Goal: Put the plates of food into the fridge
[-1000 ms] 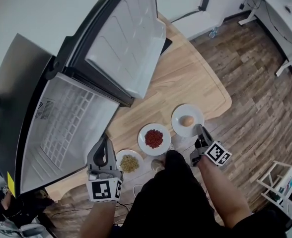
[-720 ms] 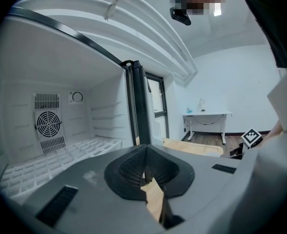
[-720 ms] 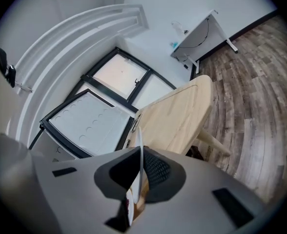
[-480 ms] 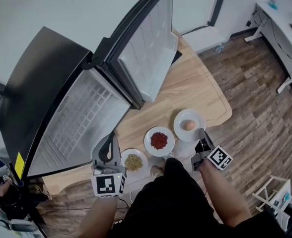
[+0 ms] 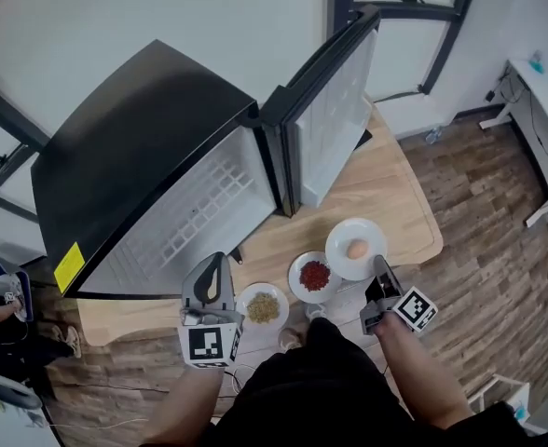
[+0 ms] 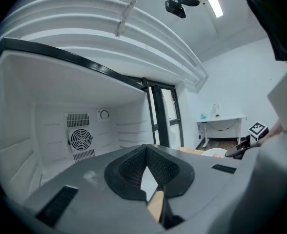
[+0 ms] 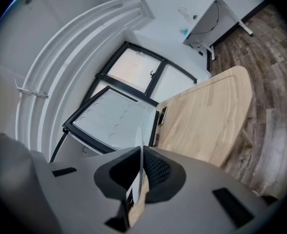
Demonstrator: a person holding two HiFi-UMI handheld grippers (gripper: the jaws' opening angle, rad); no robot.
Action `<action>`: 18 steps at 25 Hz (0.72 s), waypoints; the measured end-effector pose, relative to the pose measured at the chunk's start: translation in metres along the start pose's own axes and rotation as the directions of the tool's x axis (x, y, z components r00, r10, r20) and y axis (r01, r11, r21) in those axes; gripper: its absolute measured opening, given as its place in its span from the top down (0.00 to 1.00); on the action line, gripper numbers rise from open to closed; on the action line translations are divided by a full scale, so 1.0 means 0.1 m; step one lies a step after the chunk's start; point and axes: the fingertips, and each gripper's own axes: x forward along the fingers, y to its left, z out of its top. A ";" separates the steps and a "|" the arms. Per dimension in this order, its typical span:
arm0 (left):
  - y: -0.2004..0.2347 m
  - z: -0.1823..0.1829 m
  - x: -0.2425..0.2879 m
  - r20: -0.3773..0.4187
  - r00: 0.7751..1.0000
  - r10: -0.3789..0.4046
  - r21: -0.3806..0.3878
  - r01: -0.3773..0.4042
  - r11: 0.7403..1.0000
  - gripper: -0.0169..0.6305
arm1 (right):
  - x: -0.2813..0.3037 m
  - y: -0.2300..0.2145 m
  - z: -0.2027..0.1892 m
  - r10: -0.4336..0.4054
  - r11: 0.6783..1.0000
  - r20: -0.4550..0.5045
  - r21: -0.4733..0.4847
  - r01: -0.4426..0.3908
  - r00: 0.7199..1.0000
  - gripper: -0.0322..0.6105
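Note:
Three white plates sit at the near edge of the wooden table [image 5: 386, 194]. One holds a brown egg-like lump [image 5: 356, 249], one red food [image 5: 315, 276], one yellowish food [image 5: 263, 306]. My right gripper [image 5: 378, 266] is shut on the near rim of the egg plate, which shows edge-on as a thin white line [image 7: 140, 152] between its jaws [image 7: 139, 167]. That plate's edge overlaps the red plate. My left gripper [image 5: 211, 270] is shut and holds nothing. It faces the open black fridge [image 5: 153, 147], whose white inside with a fan [image 6: 80, 139] lies straight ahead.
The fridge door [image 5: 335, 110] stands open over the table's far part, its white liner facing me. A white desk [image 5: 544, 82] stands at the right on the wood floor. My own body fills the lower middle of the head view.
Both grippers have risen. The egg plate came up with the right gripper and now overlaps the red plate. The head view has swung so more of the fridge top shows.

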 end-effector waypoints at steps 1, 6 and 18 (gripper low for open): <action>0.04 0.02 -0.04 0.002 1.000 0.009 0.000 -0.009 1.000 0.97 | 0.02 0.05 -0.02 0.004 1.000 -0.016 -0.008 -0.004 1.000 0.90; 0.24 0.06 -0.28 0.011 0.997 0.070 -0.005 -0.070 0.998 0.97 | 0.16 0.32 -0.22 0.031 0.999 -0.102 -0.023 -0.034 0.994 0.90; 0.81 0.13 -1.06 0.026 0.958 0.284 -0.034 -0.283 0.958 0.97 | 0.80 1.31 -0.98 0.273 0.949 -0.344 -0.056 -0.310 0.899 0.90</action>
